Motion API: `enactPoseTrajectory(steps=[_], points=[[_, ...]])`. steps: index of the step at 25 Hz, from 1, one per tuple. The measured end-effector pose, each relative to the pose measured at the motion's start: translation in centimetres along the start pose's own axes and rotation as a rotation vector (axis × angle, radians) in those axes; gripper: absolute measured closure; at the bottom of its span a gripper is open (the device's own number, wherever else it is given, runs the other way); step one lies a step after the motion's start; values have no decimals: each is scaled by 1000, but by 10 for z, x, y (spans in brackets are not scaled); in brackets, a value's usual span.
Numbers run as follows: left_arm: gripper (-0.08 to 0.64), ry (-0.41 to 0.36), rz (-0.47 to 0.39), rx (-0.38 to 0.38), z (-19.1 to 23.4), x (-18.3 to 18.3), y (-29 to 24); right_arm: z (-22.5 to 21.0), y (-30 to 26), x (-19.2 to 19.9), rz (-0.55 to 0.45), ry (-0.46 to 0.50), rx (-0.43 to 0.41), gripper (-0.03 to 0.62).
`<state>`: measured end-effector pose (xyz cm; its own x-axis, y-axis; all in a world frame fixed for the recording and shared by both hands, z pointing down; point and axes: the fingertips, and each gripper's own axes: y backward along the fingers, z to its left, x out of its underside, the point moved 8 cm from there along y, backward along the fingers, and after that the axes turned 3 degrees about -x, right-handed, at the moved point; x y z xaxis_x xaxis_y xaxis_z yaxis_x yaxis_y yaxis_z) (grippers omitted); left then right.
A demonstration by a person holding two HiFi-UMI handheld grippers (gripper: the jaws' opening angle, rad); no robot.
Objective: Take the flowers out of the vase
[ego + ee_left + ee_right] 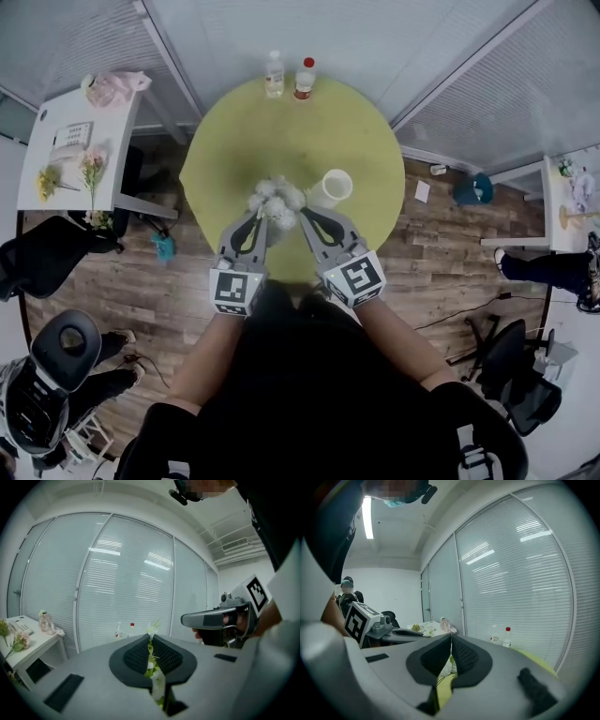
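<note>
A bunch of white flowers (276, 201) hangs over the round yellow-green table (291, 131), just left of the white vase (335, 187). The bunch is outside the vase. My left gripper (260, 217) is shut on a green flower stem (151, 660), which runs up between its pads in the left gripper view. My right gripper (304, 216) is at the bunch's right side. Its jaws meet at the tips (451, 641), and I cannot make out a stem between them. White blooms (446, 666) show below its pads. Each gripper appears in the other's view, the right (187, 619) and the left (401, 632).
Two bottles, a clear one (274, 75) and a red-capped one (305, 79), stand at the table's far edge. A white side table (70, 141) with more flowers is at the left, with office chairs (56, 248) below it. Another table (572, 202) and a person's leg (544, 267) are at the right.
</note>
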<state>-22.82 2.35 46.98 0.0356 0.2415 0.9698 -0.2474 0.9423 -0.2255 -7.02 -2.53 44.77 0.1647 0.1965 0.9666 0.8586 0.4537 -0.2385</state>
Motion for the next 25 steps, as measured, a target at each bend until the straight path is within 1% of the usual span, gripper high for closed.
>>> enactPoseTrajectory(steps=[9, 14, 20, 25], points=[[534, 6, 49, -11, 18, 28, -19, -6, -23, 26, 32, -42, 29, 574], [534, 21, 54, 29, 27, 37, -33, -12, -40, 40, 70, -50, 59, 574], [534, 28, 66, 56, 33, 35, -55, -23, -49, 41, 62, -80, 89, 574], [534, 28, 85, 71, 42, 39, -70, -29, -58, 43, 67, -84, 121, 574]])
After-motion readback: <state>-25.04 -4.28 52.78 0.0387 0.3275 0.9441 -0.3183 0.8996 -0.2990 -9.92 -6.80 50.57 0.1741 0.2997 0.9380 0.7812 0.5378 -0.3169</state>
